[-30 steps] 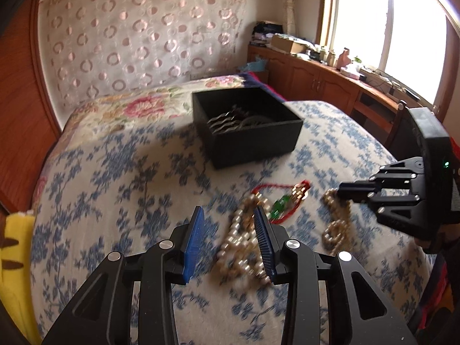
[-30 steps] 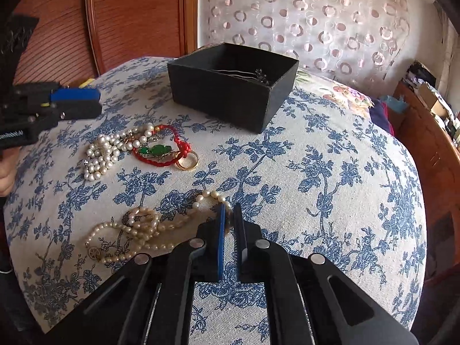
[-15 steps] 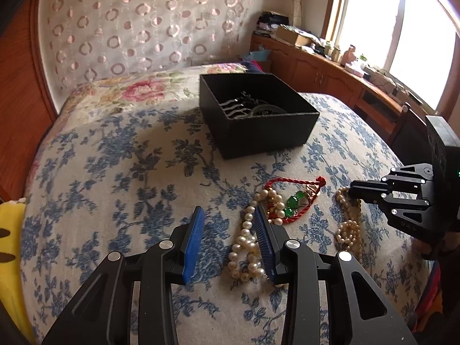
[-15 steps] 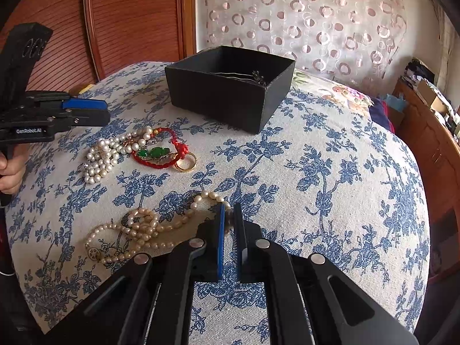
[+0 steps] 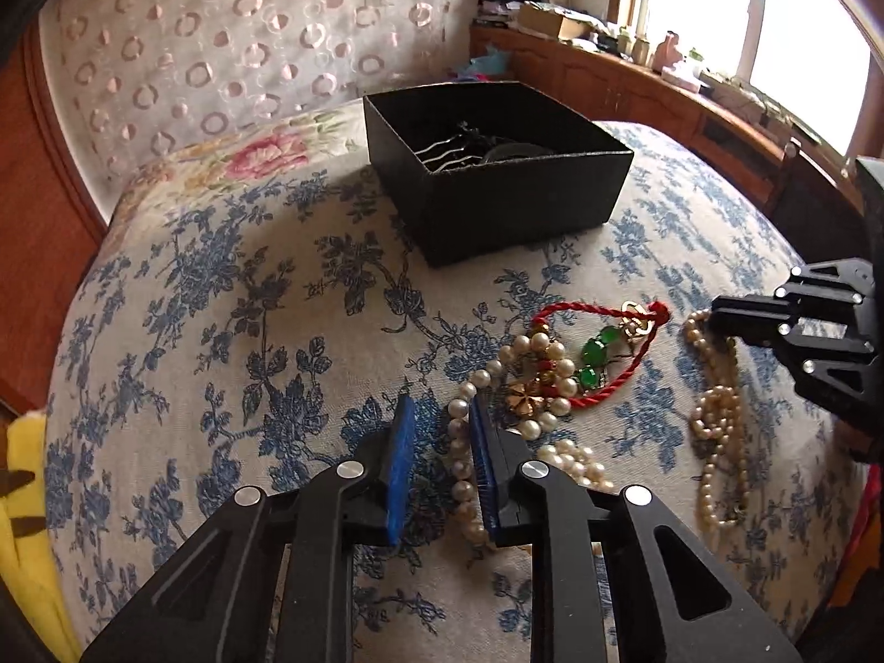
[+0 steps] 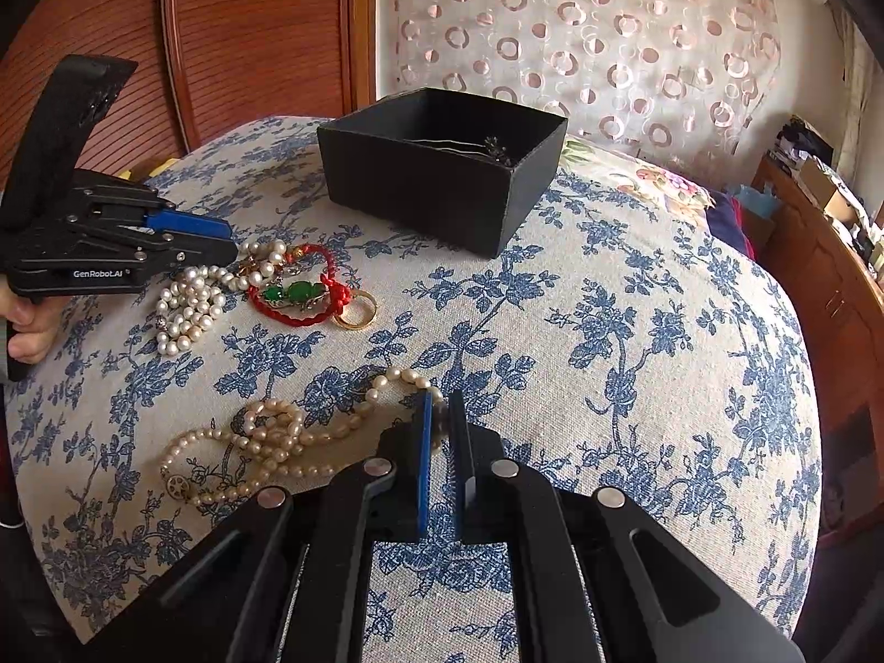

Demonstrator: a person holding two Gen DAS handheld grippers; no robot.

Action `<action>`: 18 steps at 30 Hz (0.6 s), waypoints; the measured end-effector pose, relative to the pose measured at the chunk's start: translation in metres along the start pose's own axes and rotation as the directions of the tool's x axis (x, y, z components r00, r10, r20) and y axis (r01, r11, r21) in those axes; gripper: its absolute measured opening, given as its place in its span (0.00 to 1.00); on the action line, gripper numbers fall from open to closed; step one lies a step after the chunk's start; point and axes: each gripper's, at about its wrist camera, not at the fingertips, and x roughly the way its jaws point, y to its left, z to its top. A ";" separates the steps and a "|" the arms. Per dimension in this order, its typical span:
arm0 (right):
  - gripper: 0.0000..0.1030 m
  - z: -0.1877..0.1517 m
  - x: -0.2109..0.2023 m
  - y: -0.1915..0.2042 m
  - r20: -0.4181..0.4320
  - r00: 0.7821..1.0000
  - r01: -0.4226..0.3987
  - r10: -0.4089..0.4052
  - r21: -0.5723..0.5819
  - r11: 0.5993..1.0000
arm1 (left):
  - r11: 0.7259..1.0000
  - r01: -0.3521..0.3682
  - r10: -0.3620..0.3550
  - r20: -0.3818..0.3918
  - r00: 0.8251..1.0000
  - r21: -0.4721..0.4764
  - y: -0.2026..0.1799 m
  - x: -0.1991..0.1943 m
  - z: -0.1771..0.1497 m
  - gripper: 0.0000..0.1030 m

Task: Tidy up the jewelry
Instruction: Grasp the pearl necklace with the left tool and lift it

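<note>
On a bed (image 6: 635, 331) covered in blue floral cloth, I am bringing my left gripper (image 5: 439, 431) down over the white pearls (image 5: 458, 458), which are lying in front of the black box (image 5: 497, 204); its jaws have just been closing, a strand is running between them, and a gap is still showing beside the left pad. My right gripper (image 6: 439, 414) is sitting with jaws nearly together, pinching the cream pearl necklace (image 6: 265, 442), which is lying nearer me than the box. A red cord bracelet (image 6: 298, 293) with green stones and a gold ring (image 6: 356, 312) are lying beside the white pearls, in front of the box.
</note>
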 end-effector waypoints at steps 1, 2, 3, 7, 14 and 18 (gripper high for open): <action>0.07 -0.001 -0.001 0.001 0.000 1.000 0.001 -0.001 -0.001 1.000 | 1.000 -0.002 0.002 0.000 1.000 0.004 0.000 0.000 0.001 0.19; 0.07 0.000 -0.001 0.000 0.000 1.000 0.002 -0.002 -0.002 1.000 | 1.000 -0.001 0.001 0.001 1.000 0.005 0.000 0.001 0.001 0.19; 0.07 -0.001 -0.001 0.002 0.000 1.000 0.002 -0.002 -0.002 1.000 | 1.000 -0.001 0.001 0.002 1.000 0.005 0.000 0.001 0.002 0.19; 0.07 -0.001 -0.001 0.002 0.001 1.000 0.003 -0.003 -0.002 1.000 | 1.000 0.013 -0.013 0.011 1.000 0.014 -0.002 0.000 0.001 0.07; 0.07 0.000 -0.001 0.003 0.001 1.000 0.000 0.000 0.001 1.000 | 0.999 0.034 -0.030 0.111 0.993 -0.035 -0.005 -0.033 0.000 0.06; 0.07 -0.001 -0.001 0.003 0.001 1.000 0.001 -0.001 0.000 1.000 | 0.999 0.033 -0.025 0.195 0.980 -0.036 -0.014 -0.065 0.004 0.07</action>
